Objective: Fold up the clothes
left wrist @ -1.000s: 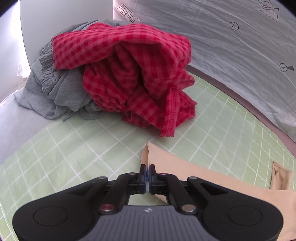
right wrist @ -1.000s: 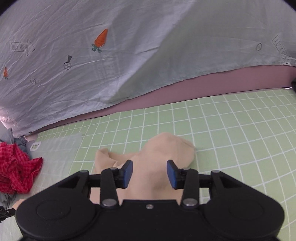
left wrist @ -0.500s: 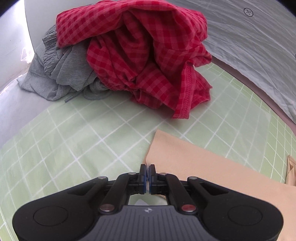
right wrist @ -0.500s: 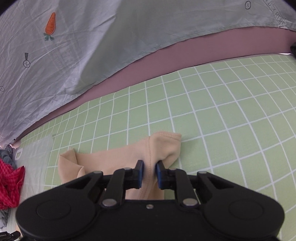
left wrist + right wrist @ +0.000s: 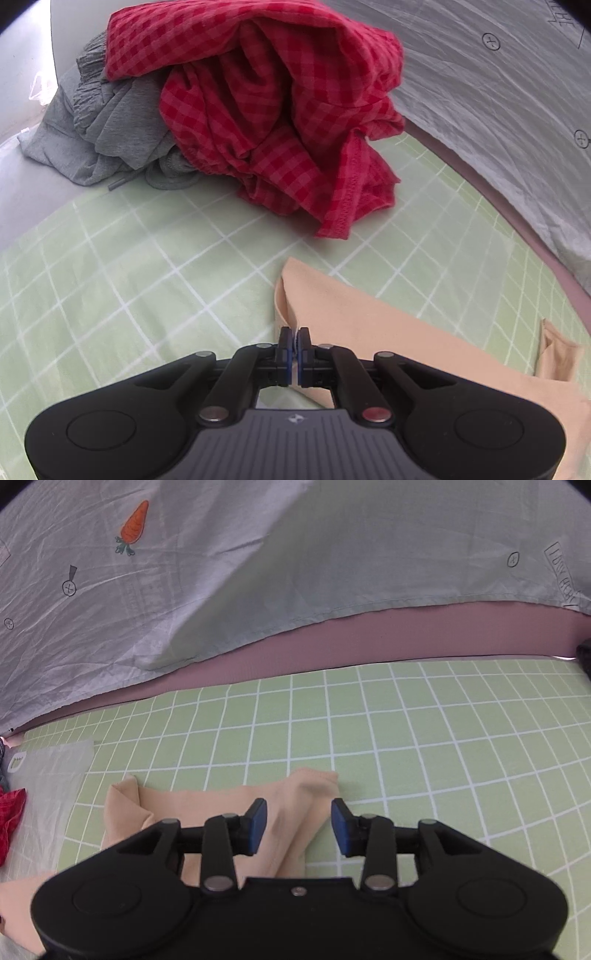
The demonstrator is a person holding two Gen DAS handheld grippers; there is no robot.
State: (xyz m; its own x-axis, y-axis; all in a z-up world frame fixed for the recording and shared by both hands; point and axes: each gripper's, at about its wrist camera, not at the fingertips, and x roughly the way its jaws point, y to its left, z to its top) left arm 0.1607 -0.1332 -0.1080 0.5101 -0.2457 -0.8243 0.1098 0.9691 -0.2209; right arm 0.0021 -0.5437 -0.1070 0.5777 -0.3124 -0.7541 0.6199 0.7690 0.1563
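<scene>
Your left hand-held gripper (image 5: pixel 294 341) pinches the beige garment's (image 5: pixel 369 325) edge on the green checked sheet (image 5: pixel 406 738), your right hand-held gripper (image 5: pixel 298 821) gapes empty over it; next likely regrip there.

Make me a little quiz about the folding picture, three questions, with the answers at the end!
1. True or false: the left gripper is pinched shut on the thin beige stretchy garment.
2. Which lies on top of the pile: A) the red checked cloth garment or B) the grey knit garment?
3. Fill in: the right gripper is ____ above the beige garment on the green checked sheet.

Key: 1 true. 2 A. 3 open.
</scene>
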